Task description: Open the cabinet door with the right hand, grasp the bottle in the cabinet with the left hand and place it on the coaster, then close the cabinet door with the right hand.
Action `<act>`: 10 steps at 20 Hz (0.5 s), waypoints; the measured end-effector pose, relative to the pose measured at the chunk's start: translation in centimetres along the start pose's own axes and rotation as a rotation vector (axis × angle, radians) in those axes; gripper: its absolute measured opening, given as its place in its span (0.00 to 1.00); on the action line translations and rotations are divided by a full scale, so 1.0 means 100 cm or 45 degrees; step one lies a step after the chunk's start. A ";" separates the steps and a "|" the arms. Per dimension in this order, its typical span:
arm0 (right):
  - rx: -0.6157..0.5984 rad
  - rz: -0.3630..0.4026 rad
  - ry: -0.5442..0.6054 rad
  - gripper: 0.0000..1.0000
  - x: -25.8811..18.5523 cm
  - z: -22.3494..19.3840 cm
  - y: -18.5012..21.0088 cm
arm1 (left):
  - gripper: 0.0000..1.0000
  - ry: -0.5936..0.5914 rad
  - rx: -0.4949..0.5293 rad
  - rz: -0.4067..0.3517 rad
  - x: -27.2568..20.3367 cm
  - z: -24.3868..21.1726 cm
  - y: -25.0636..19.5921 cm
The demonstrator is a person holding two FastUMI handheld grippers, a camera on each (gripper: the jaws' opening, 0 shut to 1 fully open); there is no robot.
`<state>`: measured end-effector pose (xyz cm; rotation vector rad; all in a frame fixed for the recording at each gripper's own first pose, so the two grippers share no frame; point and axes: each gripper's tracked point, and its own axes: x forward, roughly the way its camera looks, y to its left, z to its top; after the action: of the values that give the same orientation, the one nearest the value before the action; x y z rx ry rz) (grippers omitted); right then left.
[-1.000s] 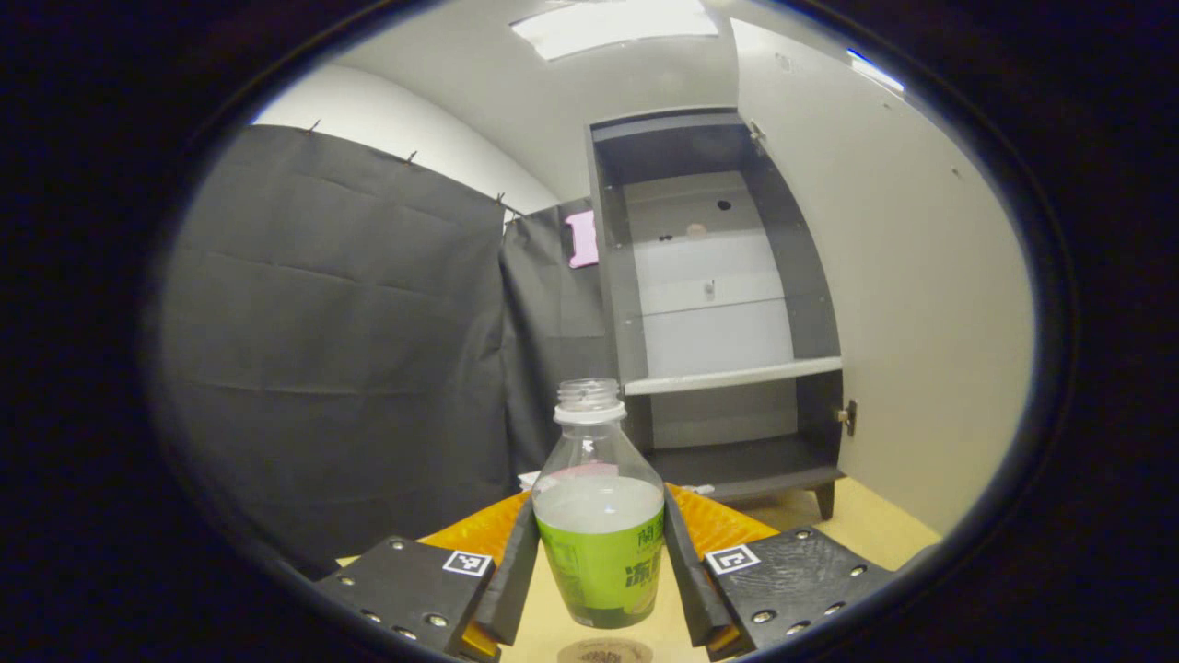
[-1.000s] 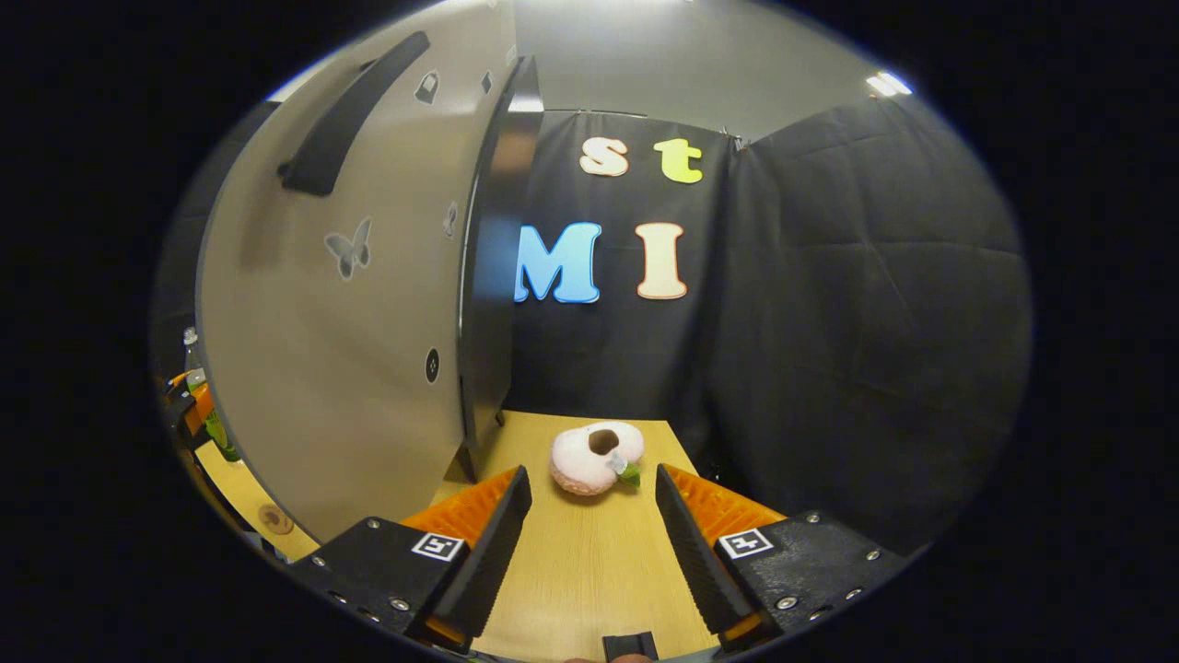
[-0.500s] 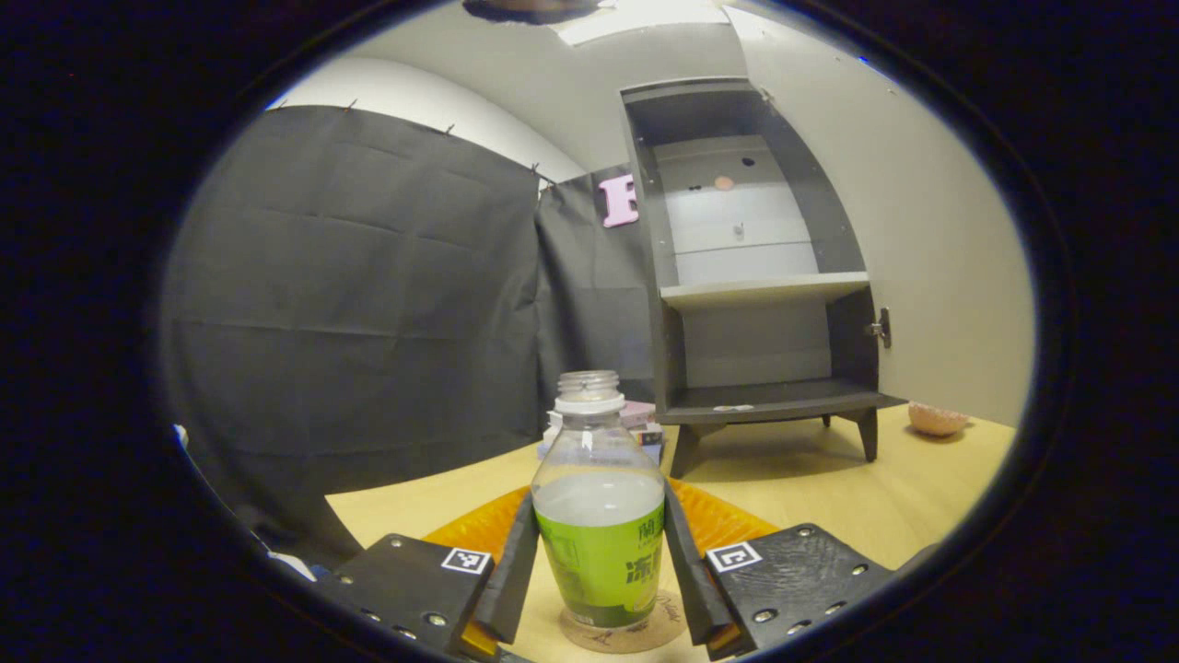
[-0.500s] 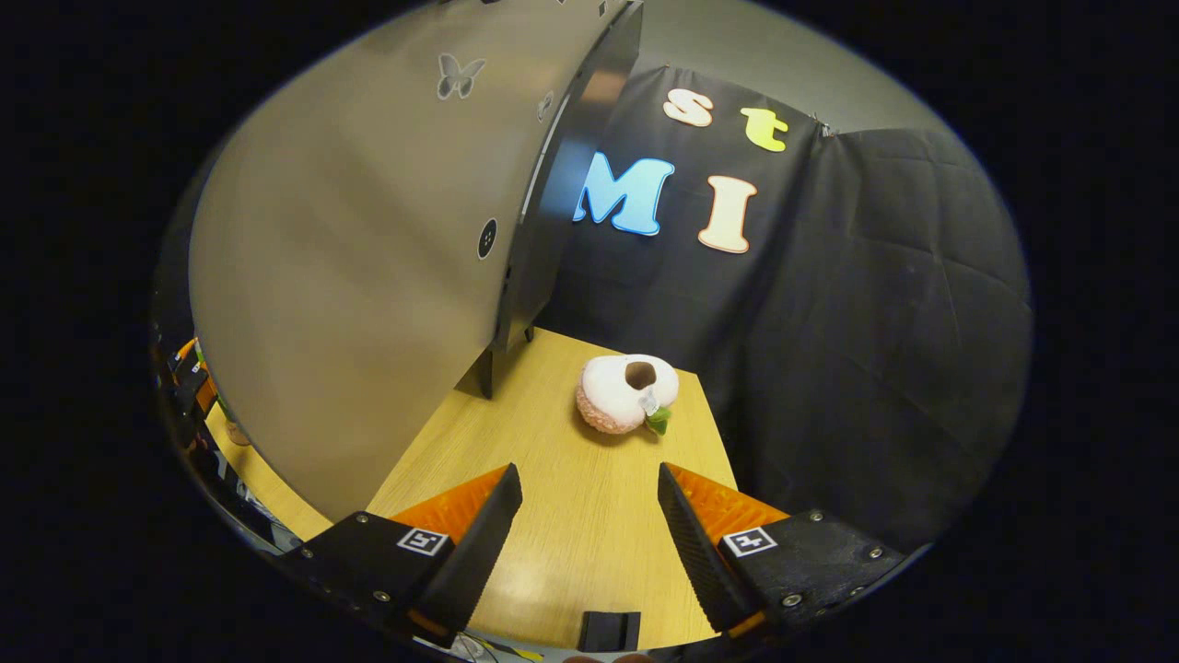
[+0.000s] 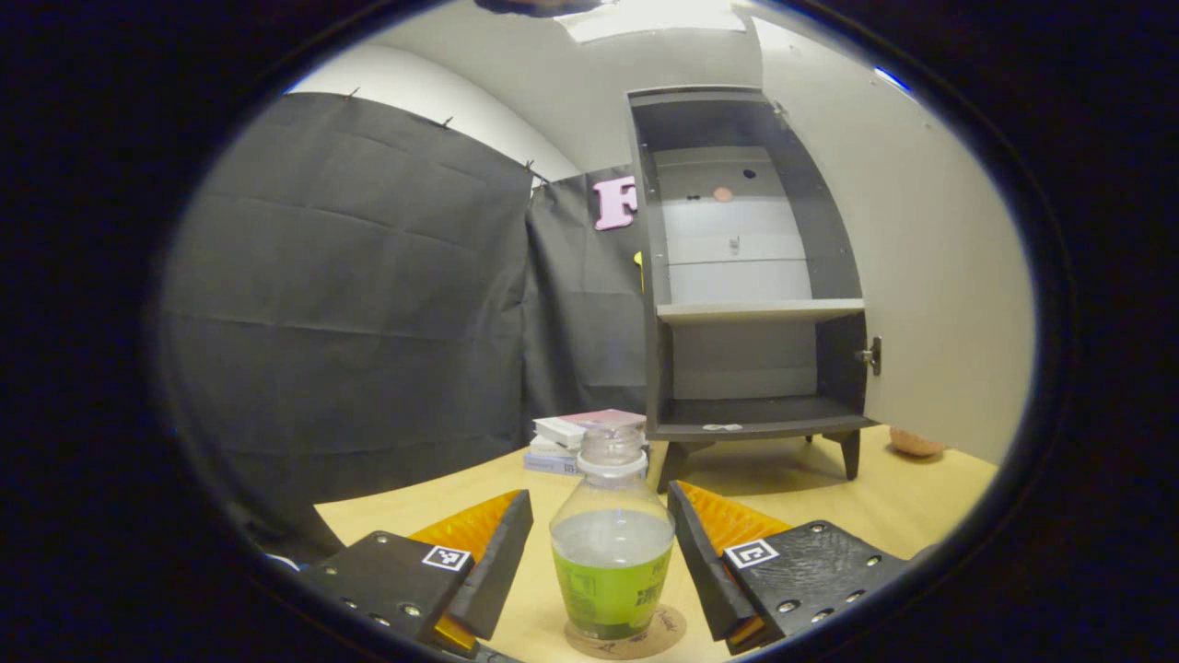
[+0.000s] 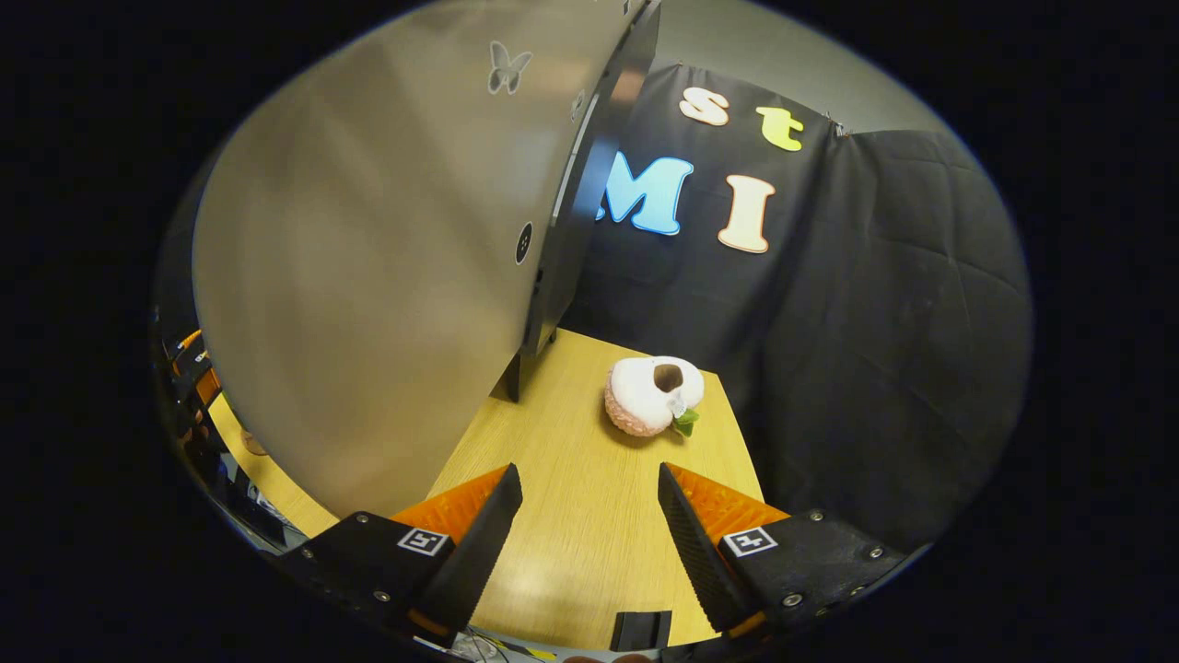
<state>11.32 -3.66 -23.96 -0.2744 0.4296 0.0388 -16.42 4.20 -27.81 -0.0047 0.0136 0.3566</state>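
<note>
A clear bottle (image 5: 612,552) with a green label and no cap stands upright on a round cork coaster (image 5: 629,638) on the wooden table. My left gripper (image 5: 601,543) is open, its fingers apart on either side of the bottle with a gap to each. Behind stands the dark cabinet (image 5: 751,276), its shelves bare, with the pale door (image 5: 930,267) swung wide to the right. In the right gripper view the door's outer face (image 6: 368,276) rises at the left. My right gripper (image 6: 589,534) hangs open over the table, holding nothing.
A stack of small boxes (image 5: 576,433) lies beside the cabinet's left leg. A pink plush toy (image 6: 652,396) rests on the table near the door's edge, also seen as a plush toy (image 5: 914,443) past the door. Black cloth walls close in the table.
The left gripper's fingers have spread apart and let go of the bottle, which now stands on the coaster, and the gripper has drawn back a little. The right gripper has shifted slightly.
</note>
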 end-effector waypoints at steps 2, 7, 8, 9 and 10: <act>0.030 -0.011 -0.017 0.93 -0.004 0.006 -0.005 | 0.84 -0.010 -0.047 -0.037 -0.004 0.018 0.002; 0.053 -0.045 -0.037 0.95 -0.019 0.008 -0.015 | 0.84 -0.054 -0.076 -0.106 0.008 0.072 0.000; 0.056 -0.046 -0.044 0.95 -0.020 0.009 -0.016 | 0.84 -0.058 -0.048 -0.117 0.010 0.082 0.000; 0.061 -0.044 -0.045 0.95 -0.022 0.010 -0.015 | 0.84 -0.069 -0.027 -0.130 0.009 0.096 0.000; 0.076 -0.039 -0.047 0.95 -0.024 0.011 -0.015 | 0.84 -0.068 -0.026 -0.171 0.007 0.108 -0.008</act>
<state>9.72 -4.77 -21.66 -0.2213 0.3892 0.0010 -15.32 3.78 -17.06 -0.0161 -0.0432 0.2227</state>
